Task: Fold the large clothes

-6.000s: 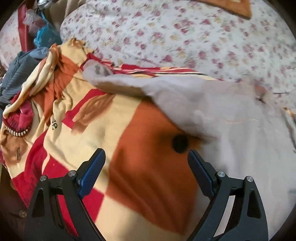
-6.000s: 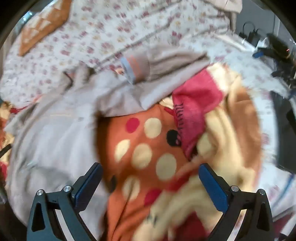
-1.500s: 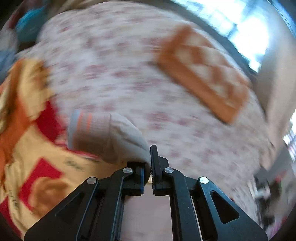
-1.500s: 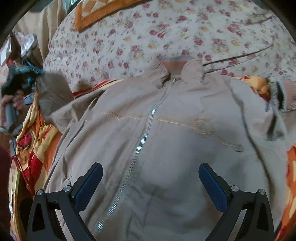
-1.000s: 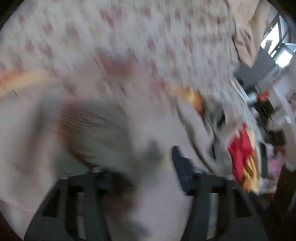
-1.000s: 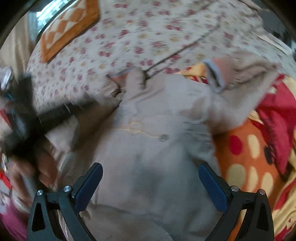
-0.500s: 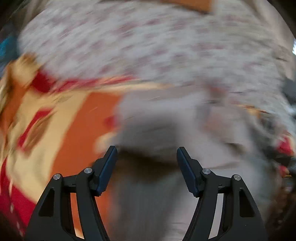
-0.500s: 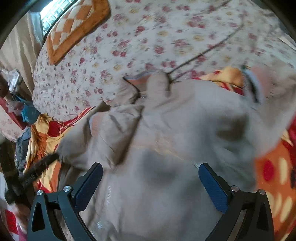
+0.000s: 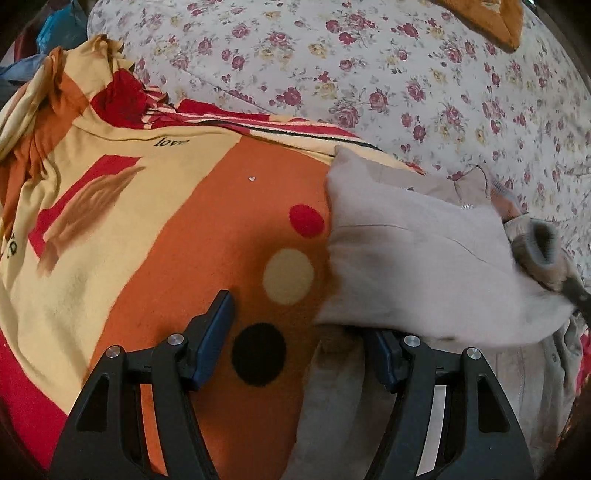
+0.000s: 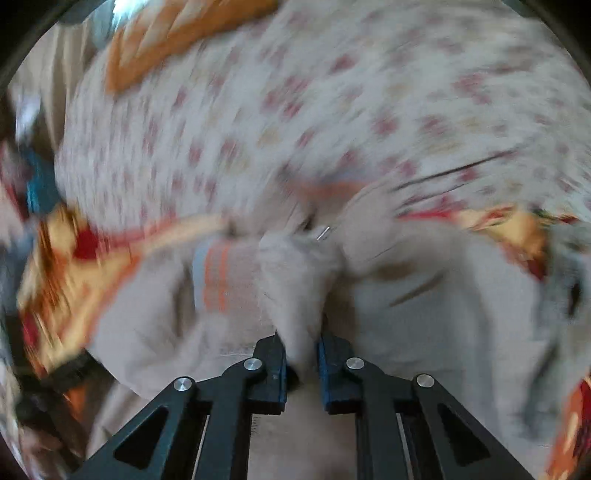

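A beige zip jacket (image 9: pixel 417 258) lies on a patterned blanket, its left side folded inward over the body. My left gripper (image 9: pixel 295 343) hovers open at the jacket's left edge. Its left finger is over the blanket, and its right finger (image 9: pixel 380 354) sits under the fold's rim, pressing on nothing. A ribbed sleeve cuff (image 9: pixel 535 243) lies at the jacket's far right. In the blurred right wrist view, my right gripper (image 10: pixel 301 343) is shut on a bunched ridge of the jacket (image 10: pixel 295 288). An orange-striped cuff (image 10: pixel 221 277) lies just left of that ridge.
The orange, yellow and red blanket (image 9: pixel 166 240) covers the near bed. Beyond it spreads a floral sheet (image 9: pixel 369 66) with an orange cushion (image 9: pixel 491 18) at the far edge. Bundled clothes (image 9: pixel 55 33) lie at the upper left.
My right gripper went from wide open to shut on jacket fabric. My left gripper, earlier shut on the sleeve cuff, let go and swung back to the jacket's left edge.
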Motion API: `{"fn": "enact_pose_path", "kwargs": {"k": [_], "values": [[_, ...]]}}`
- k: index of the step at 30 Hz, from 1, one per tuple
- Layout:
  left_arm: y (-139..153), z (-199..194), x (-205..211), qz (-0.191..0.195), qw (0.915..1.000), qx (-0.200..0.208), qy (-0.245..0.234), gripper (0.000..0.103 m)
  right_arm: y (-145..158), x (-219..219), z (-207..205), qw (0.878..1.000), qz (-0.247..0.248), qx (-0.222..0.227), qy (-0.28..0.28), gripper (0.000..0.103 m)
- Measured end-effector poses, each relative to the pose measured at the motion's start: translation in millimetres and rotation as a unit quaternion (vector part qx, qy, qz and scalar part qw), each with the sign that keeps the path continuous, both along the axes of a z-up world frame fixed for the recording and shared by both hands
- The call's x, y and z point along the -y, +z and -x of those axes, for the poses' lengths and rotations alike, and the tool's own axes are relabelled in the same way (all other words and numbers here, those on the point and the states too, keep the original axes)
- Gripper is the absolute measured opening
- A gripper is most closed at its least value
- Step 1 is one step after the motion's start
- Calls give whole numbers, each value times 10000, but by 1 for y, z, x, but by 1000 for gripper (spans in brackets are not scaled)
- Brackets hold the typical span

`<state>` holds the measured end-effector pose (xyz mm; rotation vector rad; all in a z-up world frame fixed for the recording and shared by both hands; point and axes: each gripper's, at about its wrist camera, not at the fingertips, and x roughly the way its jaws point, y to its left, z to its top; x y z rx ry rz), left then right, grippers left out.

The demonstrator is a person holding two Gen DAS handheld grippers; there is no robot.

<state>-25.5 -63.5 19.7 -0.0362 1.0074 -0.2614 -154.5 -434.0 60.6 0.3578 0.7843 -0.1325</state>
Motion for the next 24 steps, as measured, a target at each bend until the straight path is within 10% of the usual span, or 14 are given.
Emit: {"fn": "enact_pose_path", "kwargs": {"k": [6,14,18,23,24], "values": [[0,6,8,-338,9994,61,-49,67,-48,61,33,9903,-756,-931,-703,36],[28,24,-17,-176,9985,220,479,67,-3,86,93,9920,-508,-226,-1137,46],[44,29,-17,-88,9955,636,695,67,8,76,73,9945,-232,-169,-1006,80],[45,10,3,329,9978,467,335,67,-30,83,19,9915,-523,-686,-974,75],[43,5,12,297,9982,472,236,67,-37,85,13,9902,-654,-747,-979,50]]}}
